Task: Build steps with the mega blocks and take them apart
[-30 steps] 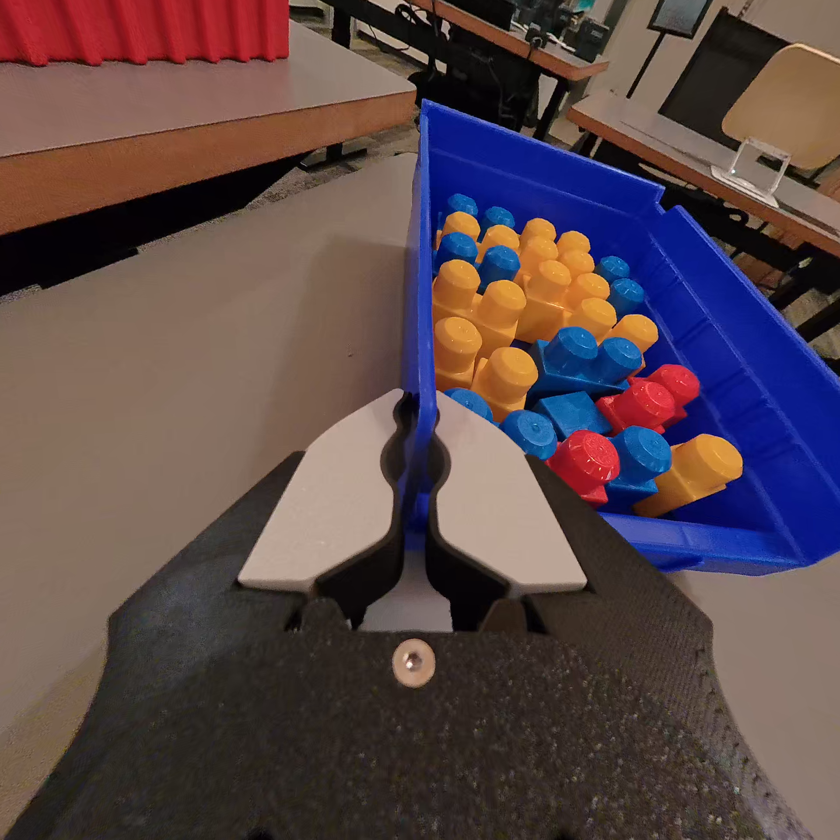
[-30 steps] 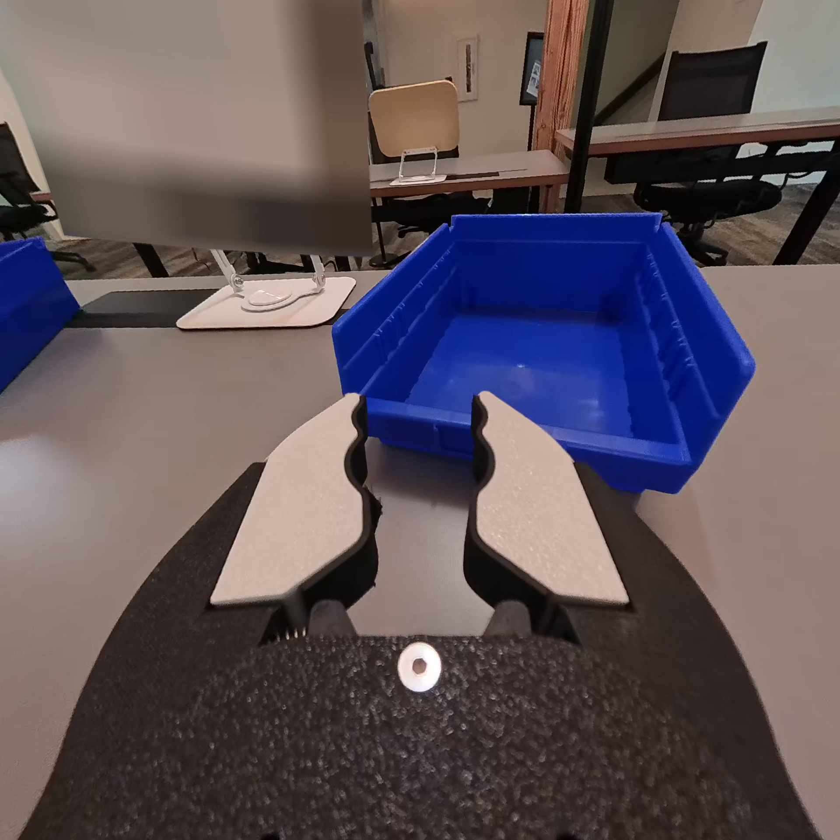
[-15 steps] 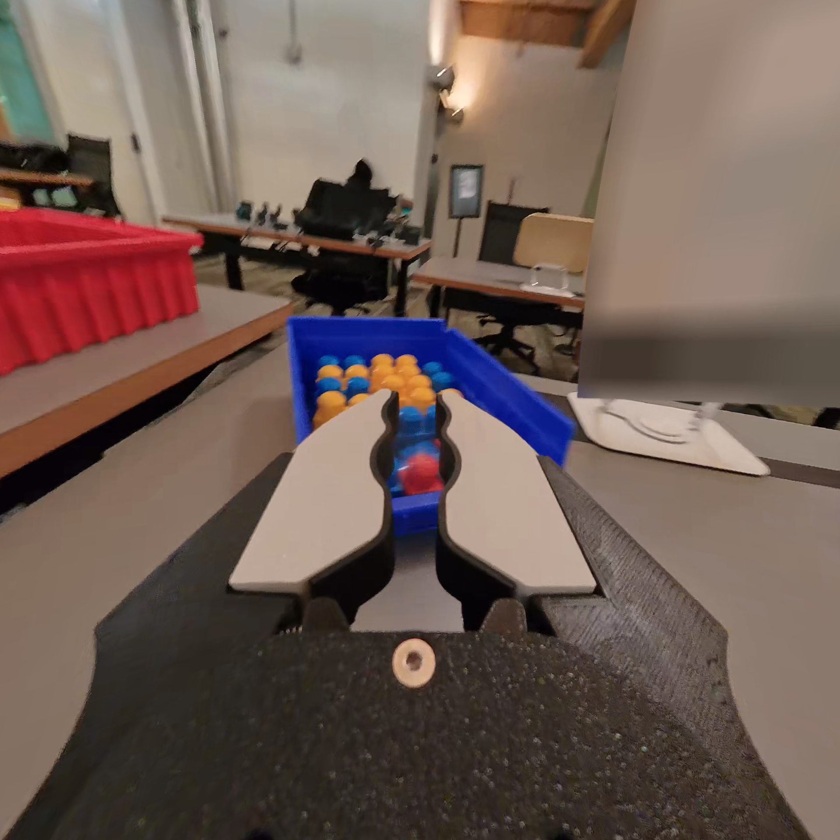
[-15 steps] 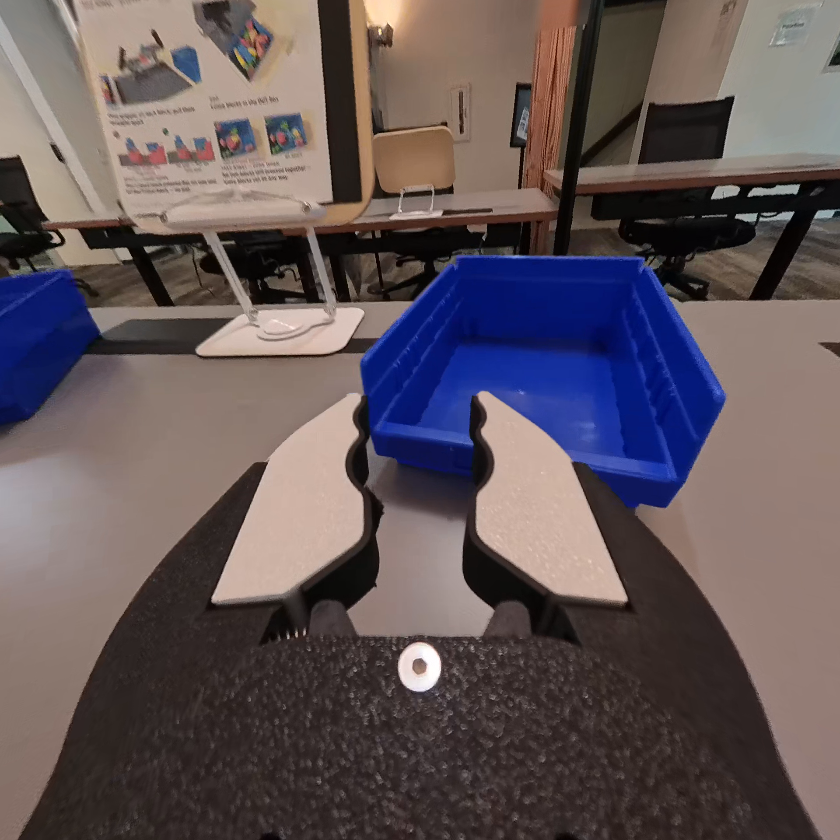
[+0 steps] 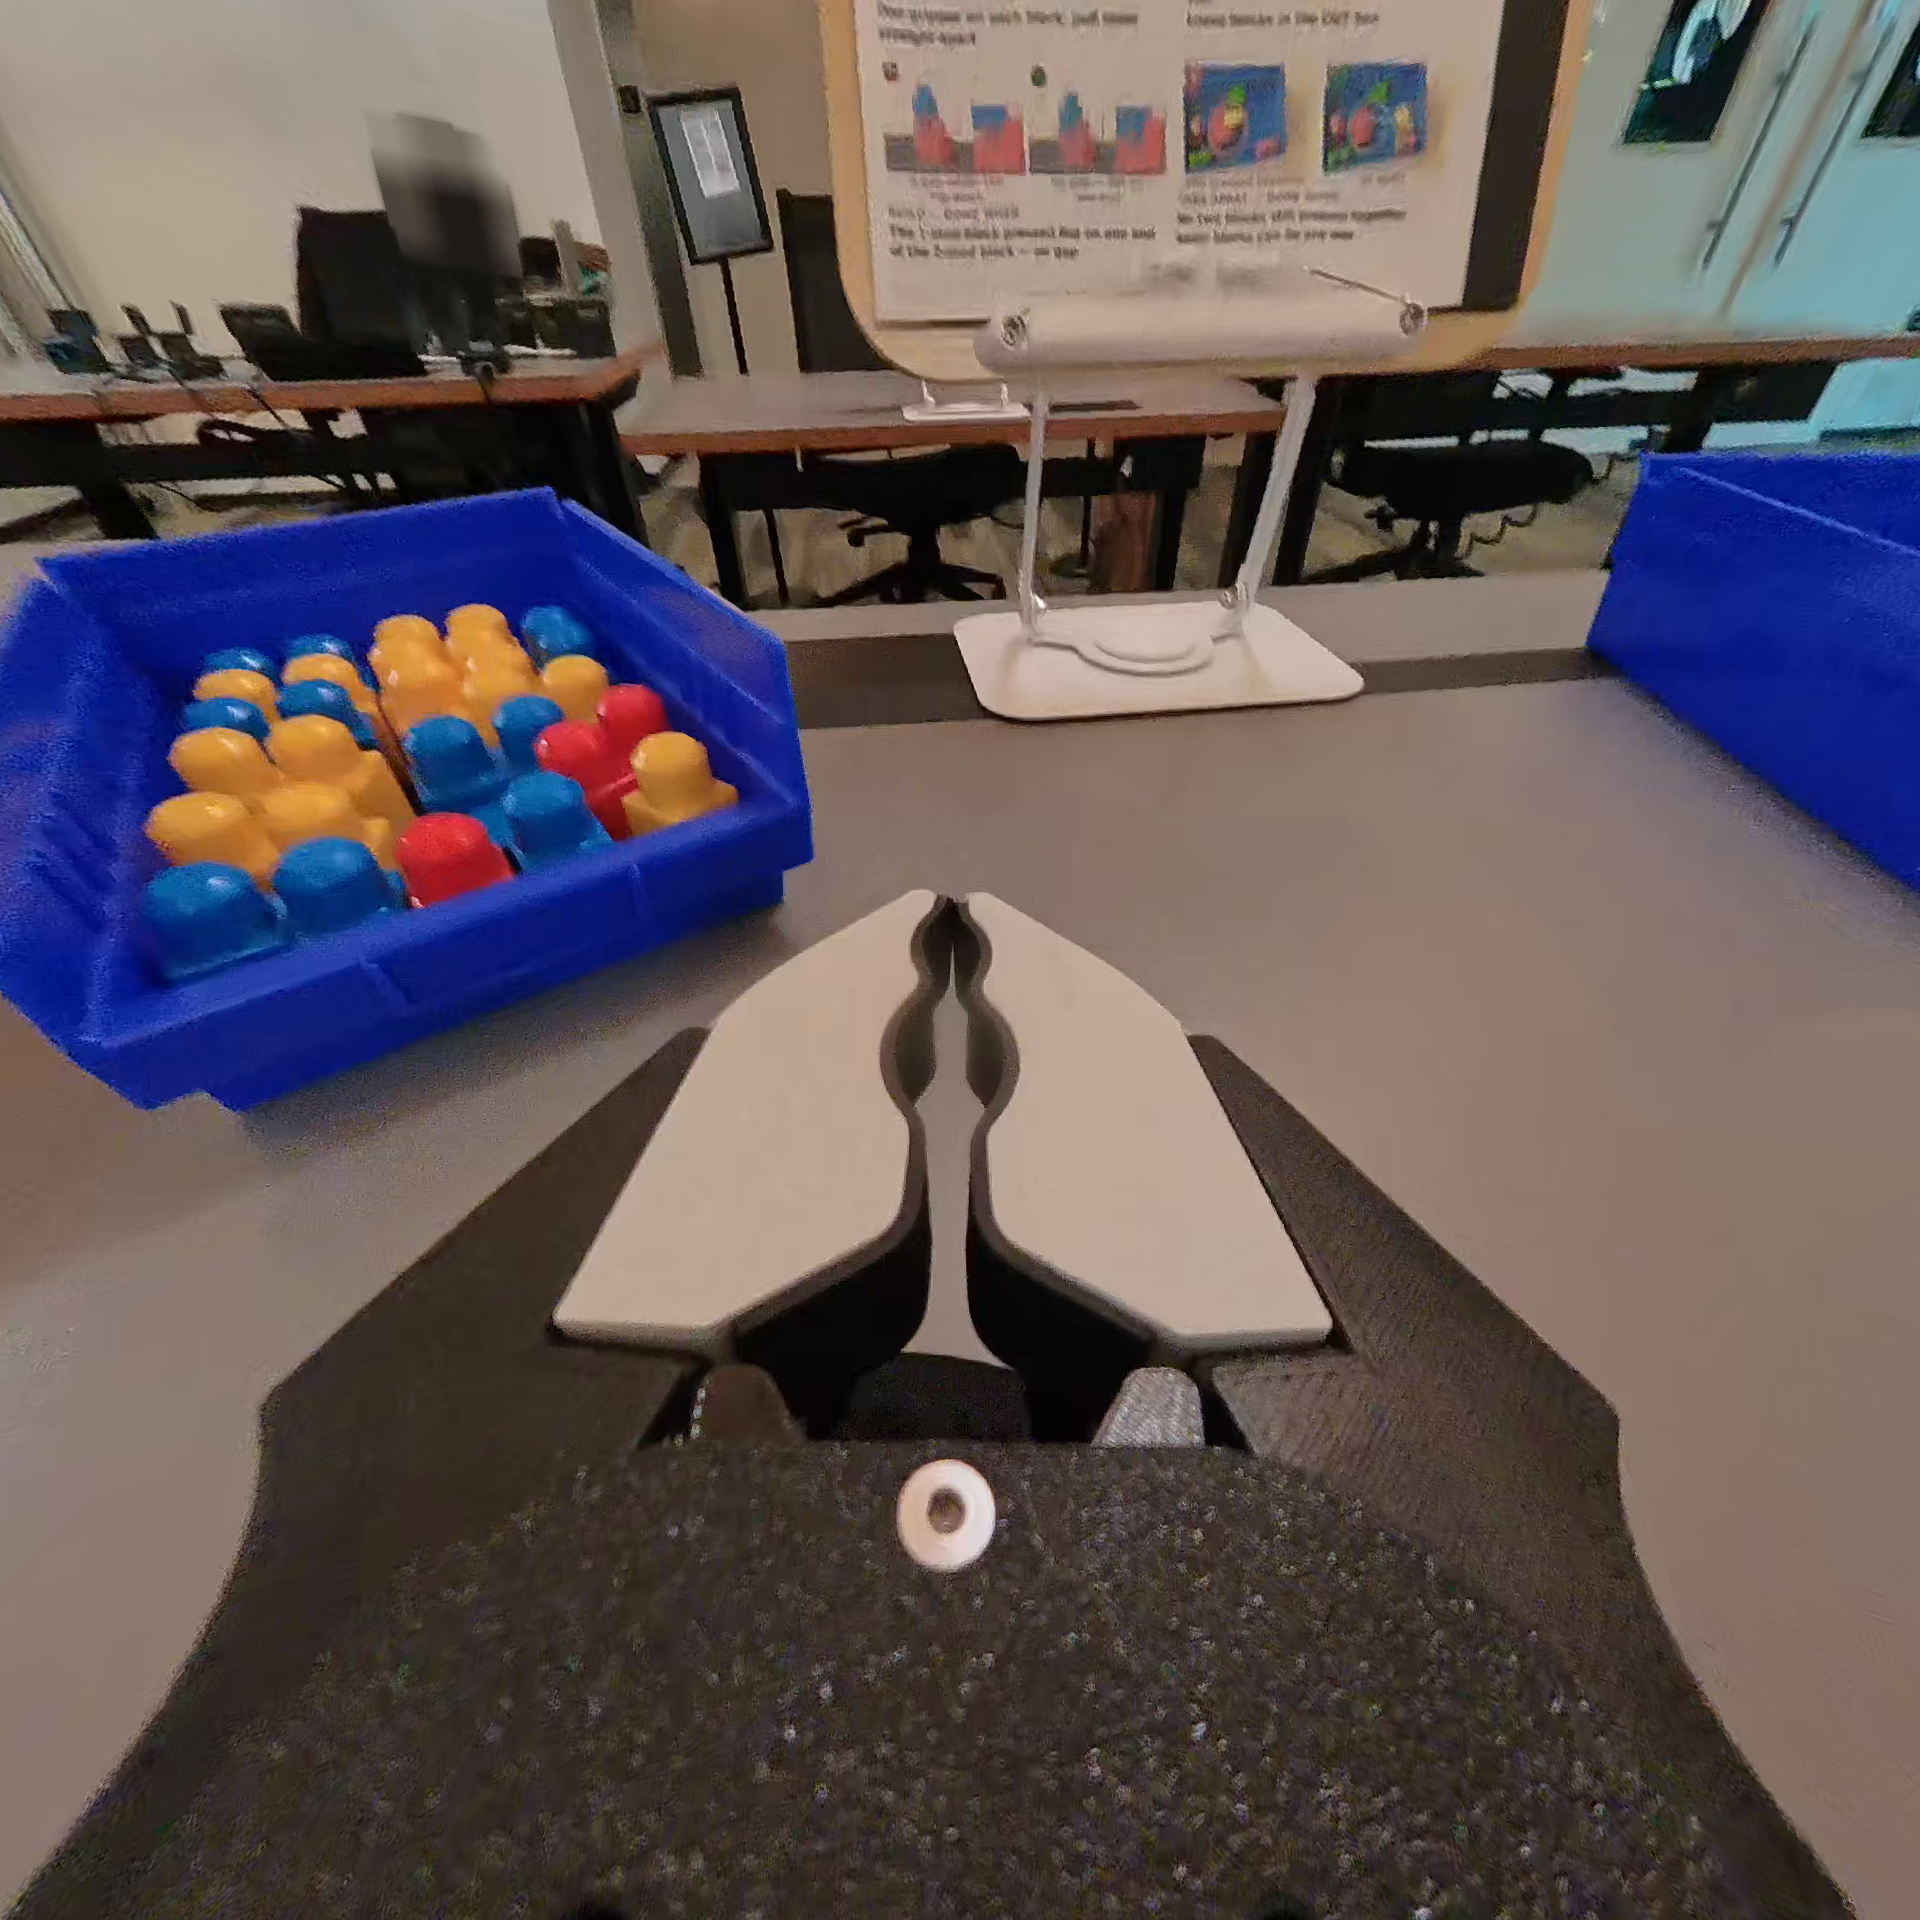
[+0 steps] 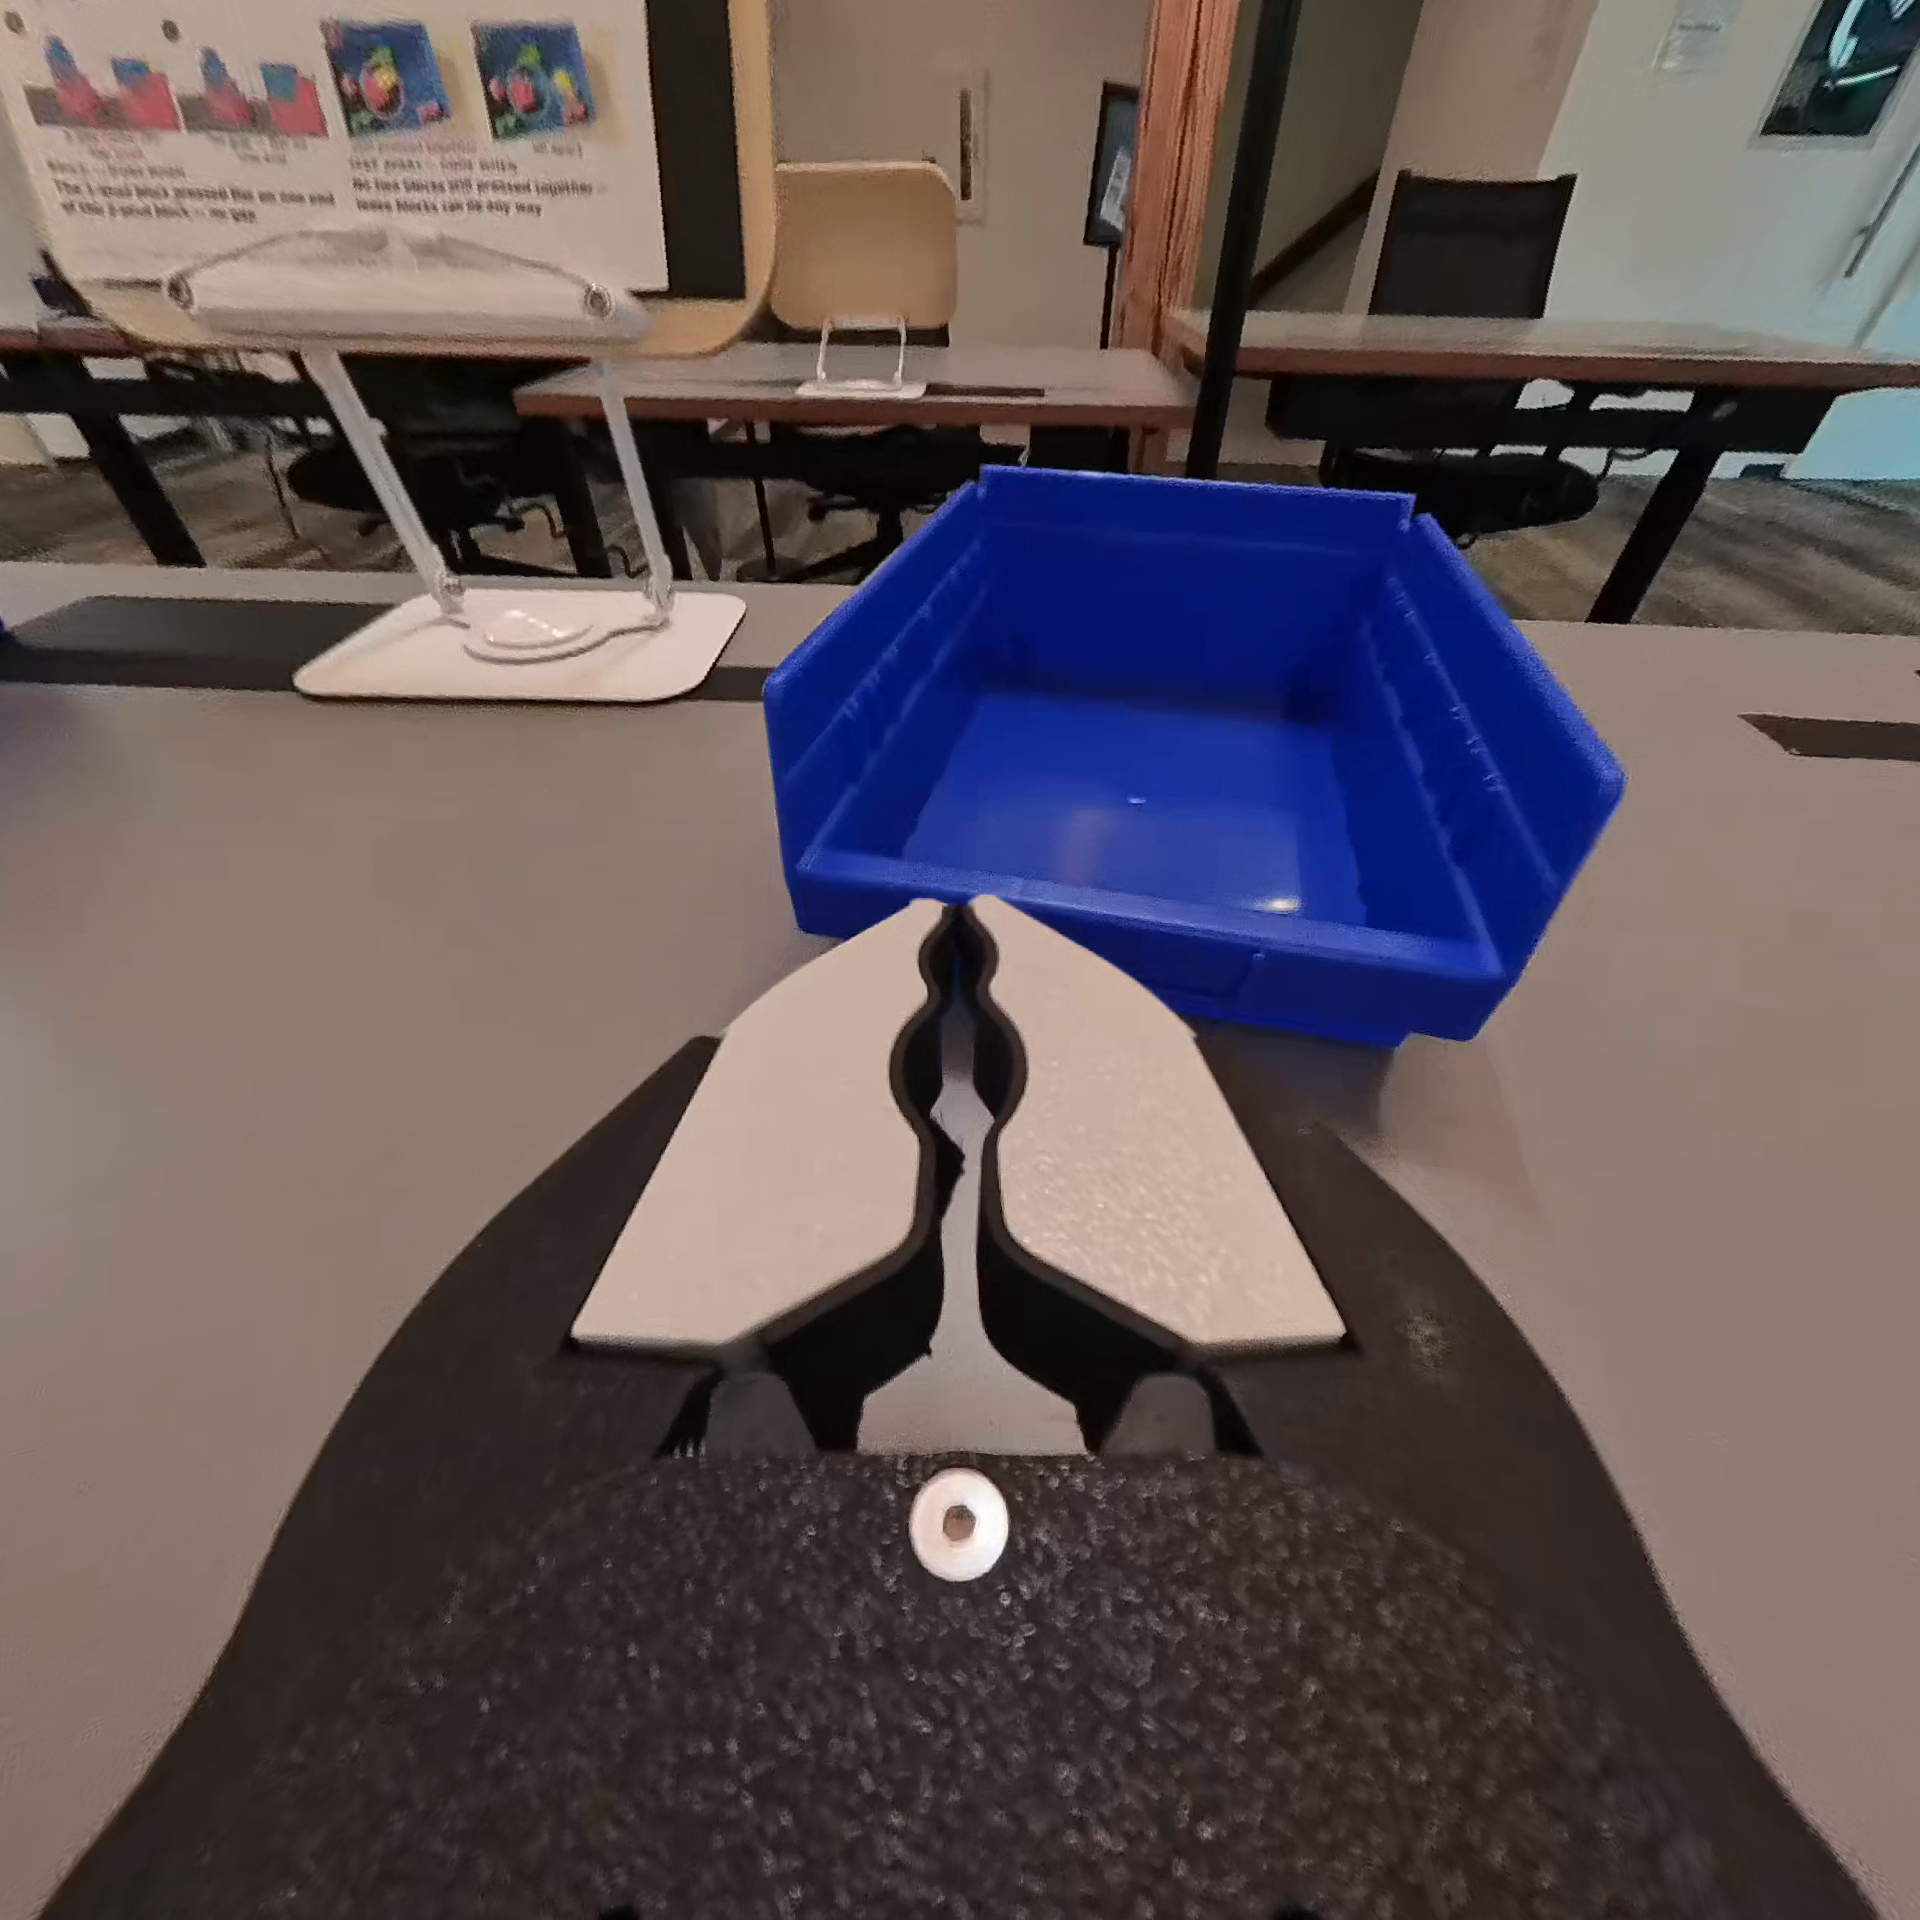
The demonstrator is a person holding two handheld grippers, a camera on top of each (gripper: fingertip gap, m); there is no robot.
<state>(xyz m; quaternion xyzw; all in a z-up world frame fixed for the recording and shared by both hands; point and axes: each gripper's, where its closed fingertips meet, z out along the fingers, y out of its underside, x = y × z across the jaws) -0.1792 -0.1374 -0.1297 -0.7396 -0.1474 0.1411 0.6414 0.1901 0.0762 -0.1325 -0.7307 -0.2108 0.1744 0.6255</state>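
Left gripper, right gripper: wavy grey fingers pressed together, pinching nothing. Glossy knobbed mega blocks fill ribbed blue plastic bin, desk far-left edge.

White stand with instruction board
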